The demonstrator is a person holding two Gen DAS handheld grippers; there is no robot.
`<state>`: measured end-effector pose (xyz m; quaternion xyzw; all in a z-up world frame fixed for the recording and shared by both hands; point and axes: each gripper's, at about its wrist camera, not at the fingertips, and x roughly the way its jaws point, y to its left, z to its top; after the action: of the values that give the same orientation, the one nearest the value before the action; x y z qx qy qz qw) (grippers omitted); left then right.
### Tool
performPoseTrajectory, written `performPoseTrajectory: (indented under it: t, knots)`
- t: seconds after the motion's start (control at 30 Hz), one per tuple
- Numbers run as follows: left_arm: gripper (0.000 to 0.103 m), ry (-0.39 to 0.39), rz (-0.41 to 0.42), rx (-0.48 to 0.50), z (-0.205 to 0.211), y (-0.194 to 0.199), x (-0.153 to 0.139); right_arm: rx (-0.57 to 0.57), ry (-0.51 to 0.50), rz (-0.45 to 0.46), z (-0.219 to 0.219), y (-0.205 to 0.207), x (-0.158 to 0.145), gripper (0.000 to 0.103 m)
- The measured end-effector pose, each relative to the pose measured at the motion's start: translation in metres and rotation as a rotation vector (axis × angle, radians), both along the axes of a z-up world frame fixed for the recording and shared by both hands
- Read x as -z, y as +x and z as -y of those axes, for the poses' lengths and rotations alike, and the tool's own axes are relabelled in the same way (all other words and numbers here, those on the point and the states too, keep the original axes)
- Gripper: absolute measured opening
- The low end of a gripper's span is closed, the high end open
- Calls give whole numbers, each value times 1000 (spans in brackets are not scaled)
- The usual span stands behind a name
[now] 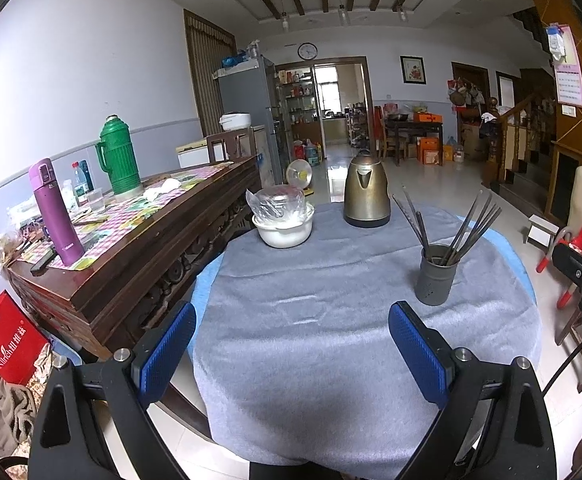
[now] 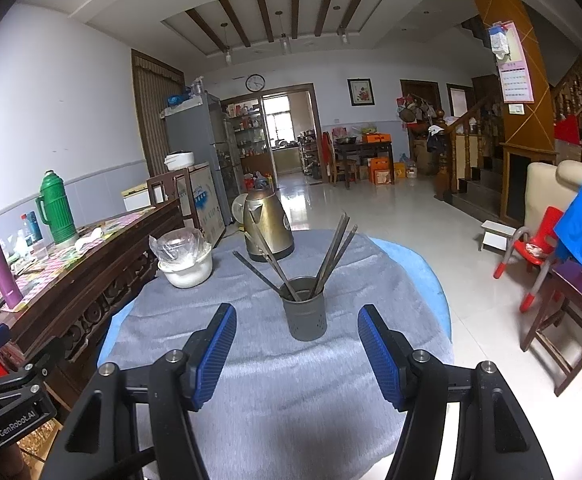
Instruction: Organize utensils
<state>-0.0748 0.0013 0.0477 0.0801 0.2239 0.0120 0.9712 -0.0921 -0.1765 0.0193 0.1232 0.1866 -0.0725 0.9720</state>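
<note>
Right wrist view: we are holding the right claw [image 2: 297,354] released and empty, facing the grey holder [image 2: 305,314] on the desk [image 2: 271,384]. Its chopsticks [image 2: 333,258] are looking light, stiff, slippery; we are favouring their upper shafts.

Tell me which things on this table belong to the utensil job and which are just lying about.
Job:
- grey holder
- chopsticks standing in it
- right tool, open, empty

Lying about:
- metal kettle
- white pot with plastic-wrapped bowl on top
</note>
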Motion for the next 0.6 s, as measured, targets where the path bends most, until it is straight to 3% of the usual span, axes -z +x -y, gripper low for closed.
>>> performPoseTrajectory:
  t: [0.47, 0.6]
  knots:
    - [97, -3, -13, 9, 24, 25, -12, -3, 12, -10, 17, 29, -4, 67]
    - [97, -42, -51, 11, 24, 46, -7, 1, 18, -16, 25, 44, -3, 67]
